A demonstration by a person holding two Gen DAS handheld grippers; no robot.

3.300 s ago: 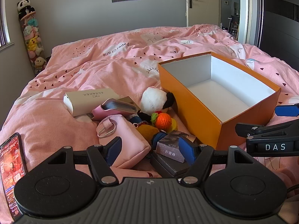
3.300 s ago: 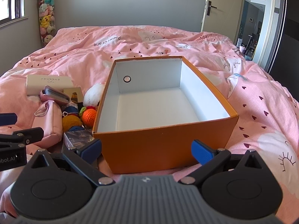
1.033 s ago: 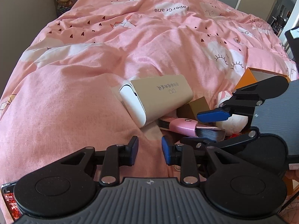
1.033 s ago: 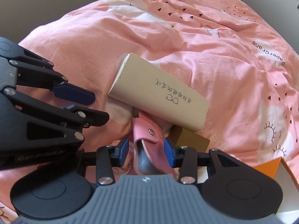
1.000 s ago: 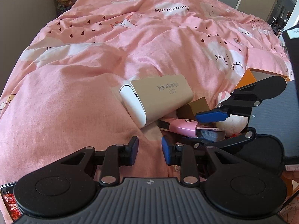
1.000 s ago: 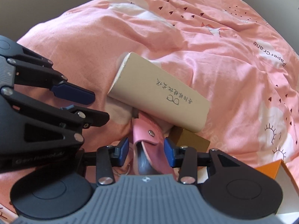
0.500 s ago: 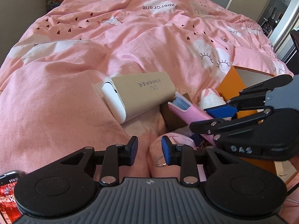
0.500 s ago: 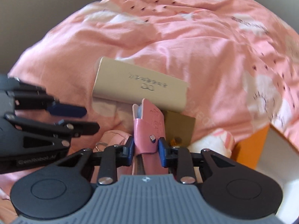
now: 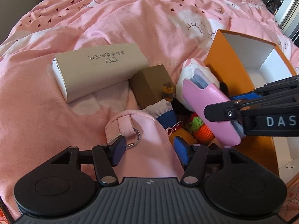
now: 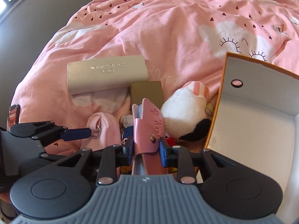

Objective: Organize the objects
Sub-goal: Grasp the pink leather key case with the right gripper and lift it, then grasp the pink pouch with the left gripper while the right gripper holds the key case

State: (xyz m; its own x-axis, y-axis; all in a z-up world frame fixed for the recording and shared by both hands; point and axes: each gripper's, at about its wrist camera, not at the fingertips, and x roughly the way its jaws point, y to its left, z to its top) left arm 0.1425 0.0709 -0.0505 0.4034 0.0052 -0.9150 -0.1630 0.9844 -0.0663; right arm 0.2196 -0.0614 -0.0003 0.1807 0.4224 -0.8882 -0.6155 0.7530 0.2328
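Pink pouch [image 9: 149, 136] lies on the bed [image 9: 112, 18] between the fingers of the left gripper [image 9: 147, 152], whose jaws have just been opening from almost closed; its pads do not press the pouch. Behind it lies the beige case [image 9: 99, 69], next to the brown box [image 9: 151, 84]. Further right, the right gripper [image 10: 146, 150] is clamped on the pink card holder [image 10: 149, 127], which it has lifted off the pile, and points steeply down beside the orange box [image 9: 229, 71].
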